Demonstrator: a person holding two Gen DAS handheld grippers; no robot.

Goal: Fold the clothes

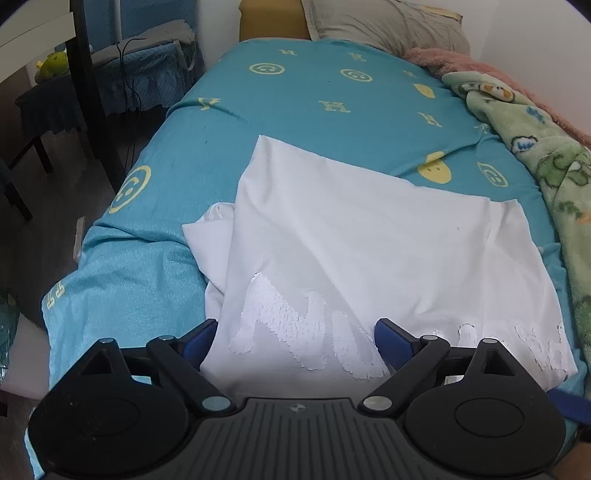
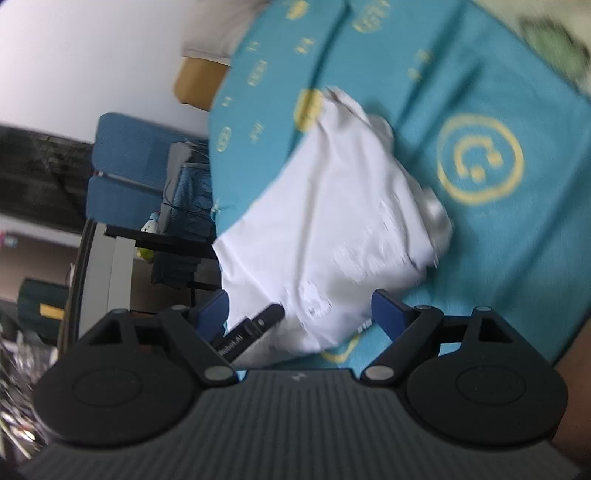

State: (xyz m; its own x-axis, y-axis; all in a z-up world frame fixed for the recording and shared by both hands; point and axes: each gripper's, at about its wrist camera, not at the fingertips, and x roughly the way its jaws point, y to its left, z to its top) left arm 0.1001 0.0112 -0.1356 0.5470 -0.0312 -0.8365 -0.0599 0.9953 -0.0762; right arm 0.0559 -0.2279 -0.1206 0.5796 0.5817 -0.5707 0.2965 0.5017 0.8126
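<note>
A white T-shirt (image 1: 362,240) with a white sequin print lies partly folded on the teal bed sheet (image 1: 317,103). My left gripper (image 1: 295,341) is open just above the shirt's near edge, its blue fingers (image 1: 393,341) spread over the cloth, holding nothing. In the tilted, blurred right wrist view the same shirt (image 2: 332,206) lies on the sheet (image 2: 517,229). My right gripper (image 2: 299,314) is open over the shirt's near end, and the black body of the other gripper (image 2: 255,326) shows between its fingers.
A green patterned blanket (image 1: 546,147) and a pink one (image 1: 476,66) lie along the bed's right side, a grey pillow (image 1: 388,22) at the head. Dark chair and table legs (image 1: 88,92) stand on the floor left of the bed.
</note>
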